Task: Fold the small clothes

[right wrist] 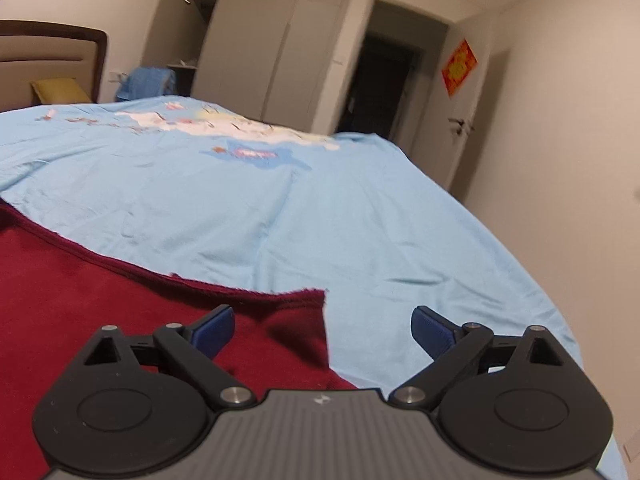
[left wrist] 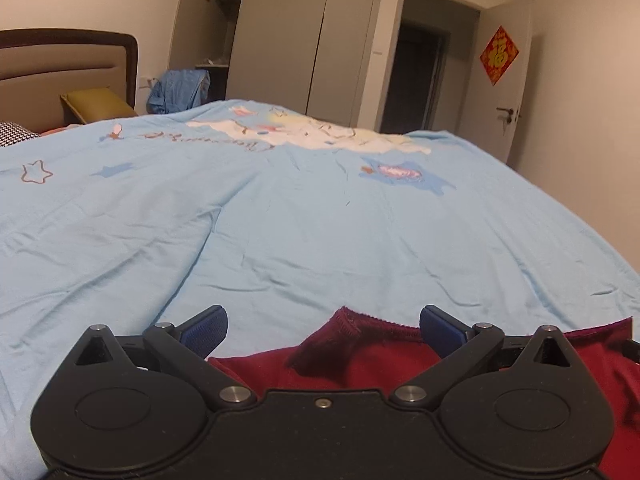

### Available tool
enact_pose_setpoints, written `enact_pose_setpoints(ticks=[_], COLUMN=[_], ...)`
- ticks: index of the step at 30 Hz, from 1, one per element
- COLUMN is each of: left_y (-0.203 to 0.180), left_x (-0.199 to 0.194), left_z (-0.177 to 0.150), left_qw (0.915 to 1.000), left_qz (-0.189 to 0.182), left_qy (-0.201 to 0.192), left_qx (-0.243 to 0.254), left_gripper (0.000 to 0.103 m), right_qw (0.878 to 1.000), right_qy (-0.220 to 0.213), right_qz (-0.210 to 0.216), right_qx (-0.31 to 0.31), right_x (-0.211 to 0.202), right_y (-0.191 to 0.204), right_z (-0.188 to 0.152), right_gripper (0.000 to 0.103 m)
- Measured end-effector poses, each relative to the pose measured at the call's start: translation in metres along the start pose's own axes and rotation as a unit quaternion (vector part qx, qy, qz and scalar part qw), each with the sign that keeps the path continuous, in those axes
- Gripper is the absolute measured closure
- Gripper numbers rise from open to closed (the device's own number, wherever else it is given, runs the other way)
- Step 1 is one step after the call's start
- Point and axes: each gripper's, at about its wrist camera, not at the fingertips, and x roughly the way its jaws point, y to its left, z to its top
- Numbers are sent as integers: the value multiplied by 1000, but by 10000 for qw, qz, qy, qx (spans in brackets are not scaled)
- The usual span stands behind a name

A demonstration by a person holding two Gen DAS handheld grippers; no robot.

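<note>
Left wrist view: left gripper (left wrist: 323, 327) low over the bed, jaws spread wide, blue pads (left wrist: 208, 326) well apart, nothing held between them. Dark red garment (left wrist: 360, 354) lies flat on the light blue bedcover (left wrist: 280, 220) directly under and ahead of the gripper. One edge of the garment rises in a small ribbed peak between the two pads; not touching either pad as far as can be seen. The garment runs off to the right, past the right-hand pad.

Right wrist view: right gripper (right wrist: 323, 327) also with jaws wide apart and empty. The dark red garment (right wrist: 100, 300) fills the lower left of this view; its far hem runs diagonally to a squared corner just ahead of the gripper, between the pads. Left pad (right wrist: 214, 328) sits over the red cloth, right pad over bare bedcover (right wrist: 360, 220). This view is slightly blurred.

Background, both views: bedcover carries a cartoon print (left wrist: 312, 132) toward the far side. Headboard (left wrist: 68, 64) and a yellow-green pillow (left wrist: 100, 102) at far left, blue cloth heaped beyond the bed (left wrist: 180, 90), wardrobe (left wrist: 304, 40) with one door open, dark doorway (left wrist: 424, 76), white door with a red diamond decoration (left wrist: 499, 55).
</note>
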Motion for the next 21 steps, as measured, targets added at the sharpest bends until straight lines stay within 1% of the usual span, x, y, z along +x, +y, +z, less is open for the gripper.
enact_pose_setpoints(ticks=[2,3,5,7,8,9,11,12,14,18,19,21], left_y=[-6,-9,-17,-25,-30,-34,-41,-41,-36,-14,-7,6], left_x=[-8,-12,-17,-15,-12,-8,2,8,20,40,46,58], left_z=[-1,-2,-6,-10,-12,-14,-19,-20,-18,-12,-12,-14], left_qw=[9997,9991,9966,9916,9884,9855,9814,9809,9830,9900,9907,9897], left_qz=[-122,-250,-627,-1060,-1235,-1330,-1345,-1332,-1288,-1083,-1076,-1181], left_qy=[-112,-147,-148,18,155,282,428,488,604,643,691,809], left_qx=[185,303,517,735,867,1016,1302,1334,1157,636,463,92], left_gripper=[1,1,1,1,1,1,1,1,1,1,1,1], right_qw=[9991,9980,9936,9875,9853,9838,9823,9823,9834,9864,9861,9848], right_qy=[-203,-261,-251,-147,-87,-22,76,137,297,580,622,702], right_qz=[337,537,1045,1510,1634,1706,1770,1785,1758,1527,1515,1549], right_qx=[-136,-222,-342,-418,-485,-559,-607,-555,-336,198,273,359], right_x=[-12,-16,-19,-17,-15,-11,-4,1,12,35,38,44], right_y=[3,5,11,16,20,24,29,29,25,9,5,2], right_z=[1,1,1,0,-1,-2,-3,-4,-5,-6,-7,-9], right_gripper=[5,5,6,10,11,11,12,12,12,12,11,10])
